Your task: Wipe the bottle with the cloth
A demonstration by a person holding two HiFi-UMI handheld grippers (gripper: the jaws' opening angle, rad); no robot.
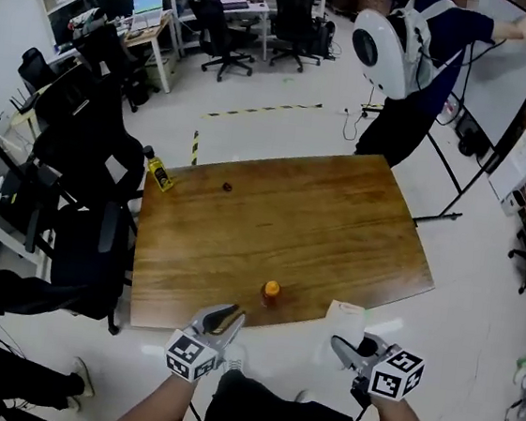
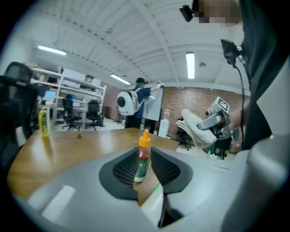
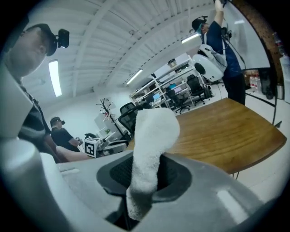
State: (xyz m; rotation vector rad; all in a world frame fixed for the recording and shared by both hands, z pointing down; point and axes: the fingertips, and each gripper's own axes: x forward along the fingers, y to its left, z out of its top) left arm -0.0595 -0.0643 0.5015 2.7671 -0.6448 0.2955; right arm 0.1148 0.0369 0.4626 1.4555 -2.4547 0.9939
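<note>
Bottle (image 1: 270, 293): stood upright near the near edge of the wooden table (image 1: 337, 223), long axis vertical, orange cap pointing up.
My left gripper (image 1: 224, 318): jaws apart, framing the bottle without pressing it.
My right gripper (image 1: 349, 350): jaws clamped on the white cloth (image 3: 152, 149), which rose above them.
Head view alone: showed both grippers off the table edge.
Left gripper view alone: showed the bottle's green label.
Count: one bottle, one cloth, two grippers.

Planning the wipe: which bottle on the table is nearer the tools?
The orange-capped bottle, at the near edge of the table; the yellow bottle is at the far left corner.
</note>
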